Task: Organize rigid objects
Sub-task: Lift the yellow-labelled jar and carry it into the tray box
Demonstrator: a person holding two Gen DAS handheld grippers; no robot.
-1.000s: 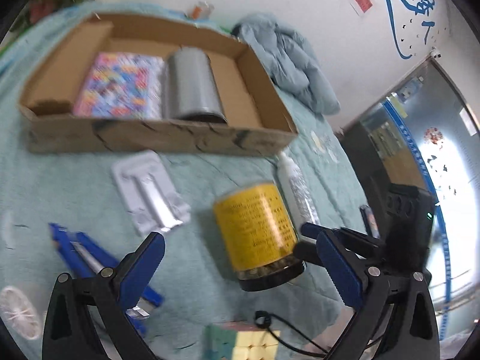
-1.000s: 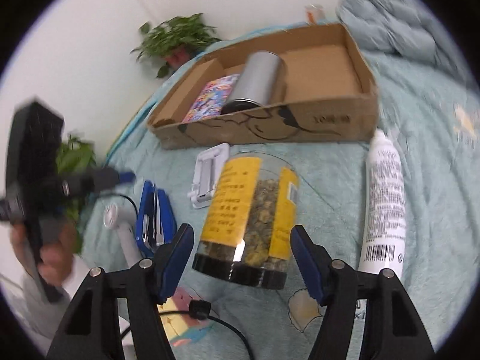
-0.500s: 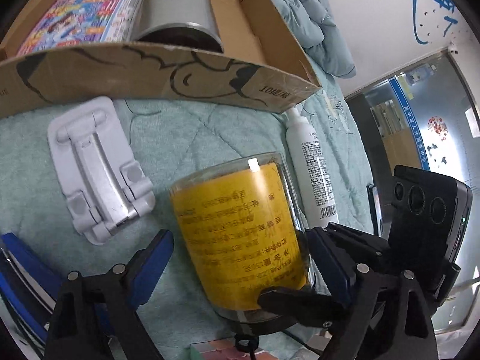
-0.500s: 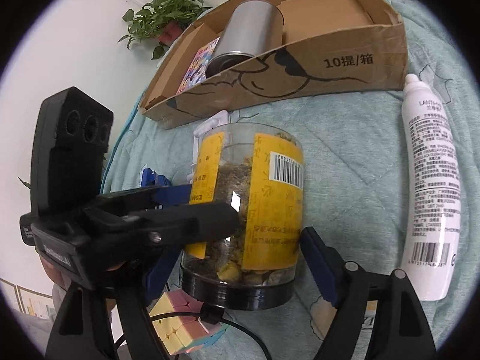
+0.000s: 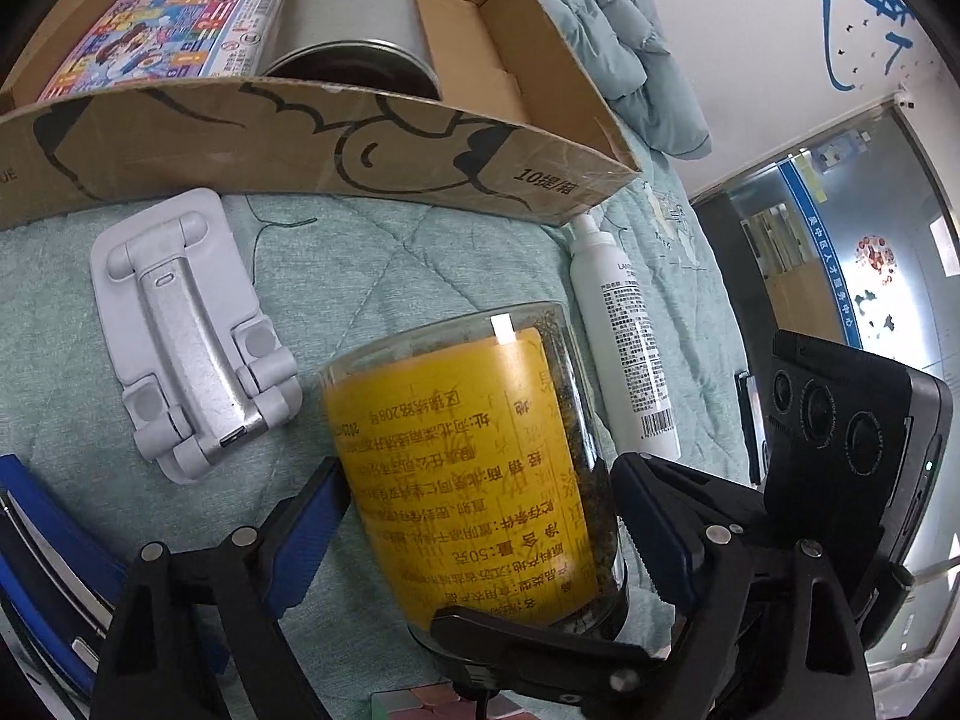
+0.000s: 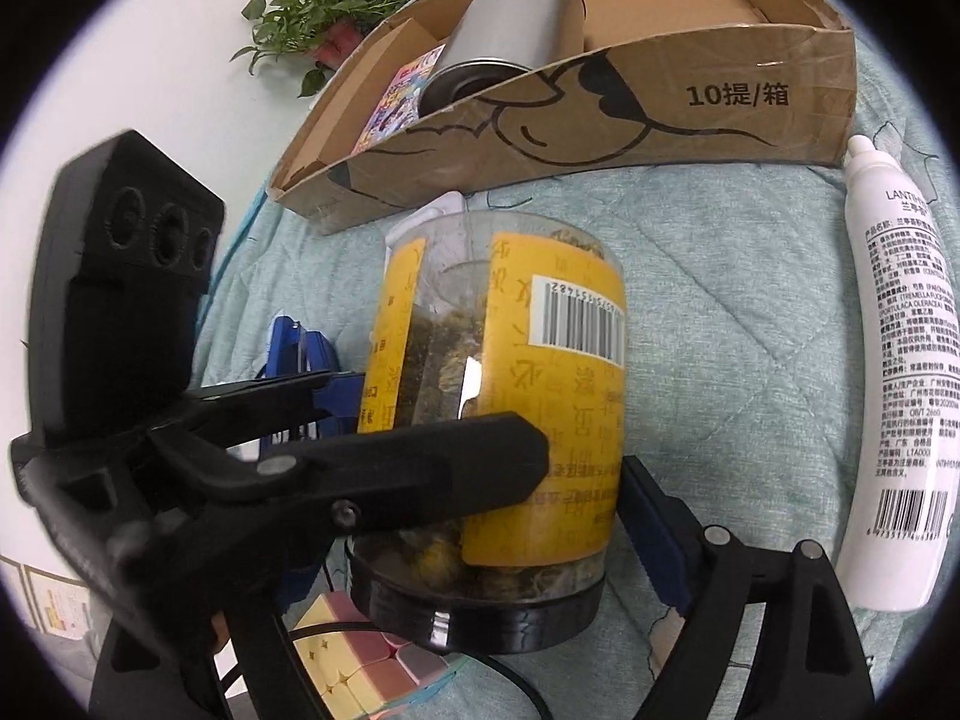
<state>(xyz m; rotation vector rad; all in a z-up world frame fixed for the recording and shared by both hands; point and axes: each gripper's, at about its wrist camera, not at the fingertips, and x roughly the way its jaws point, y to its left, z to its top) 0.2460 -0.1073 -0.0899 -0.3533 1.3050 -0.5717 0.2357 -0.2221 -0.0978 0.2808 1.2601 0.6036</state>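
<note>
A clear jar (image 5: pixel 474 468) with a yellow label and dried contents stands upside down on its black lid on the green quilt. My left gripper (image 5: pixel 477 474) straddles it, jaws closing, with both blue pads (image 5: pixel 312 516) against the jar's sides. My right gripper (image 6: pixel 498 474) straddles the same jar (image 6: pixel 540 390) from the other side, jaws opening. Its right pad (image 6: pixel 648 528) sits just off the glass and its left finger is hidden behind the left gripper's black arm (image 6: pixel 372 480). The cardboard box (image 5: pixel 300 144) behind holds a silver tin (image 5: pixel 348 18) and a colourful book (image 5: pixel 162 24).
A white bottle (image 6: pixel 900 360) lies right of the jar. A white folding stand (image 5: pixel 186 324) lies left of it, with blue items (image 5: pixel 36 540) at the left edge. A pastel cube (image 6: pixel 360 672) and a black cable lie in front. A jacket (image 5: pixel 612 30) lies beyond the box.
Both grippers came down and forward until the jar stands between their fingers. The left jaws narrowed onto the jar; the right jaws widened around it.
</note>
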